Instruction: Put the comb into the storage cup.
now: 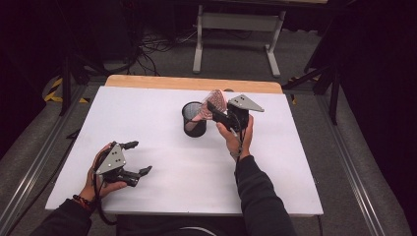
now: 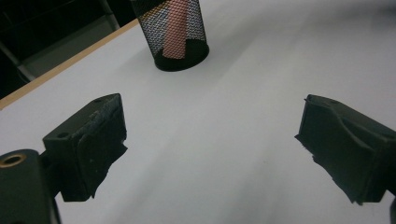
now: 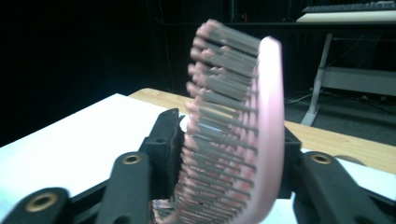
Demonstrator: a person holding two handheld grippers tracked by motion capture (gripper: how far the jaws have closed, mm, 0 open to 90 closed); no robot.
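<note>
left forearm comes in from the lower left corner in a dark sleeve, a band at the wrist. left hand point(image 1: 101, 178) rests low at the near-left, wrapped round the left gripper point(image 1: 137, 158), grey plate facing up. its jaws point right and stand wide apart, nothing between them.

right forearm runs up from the bottom centre, dark sleeve, wrist bent. right hand point(image 1: 238, 139) is raised, gripping the right gripper point(image 1: 212, 108) from below, plate tilted toward the right. jaws point up-left, set only a little apart, pads point(image 3: 164, 154) at each side of what sits between them.
</note>
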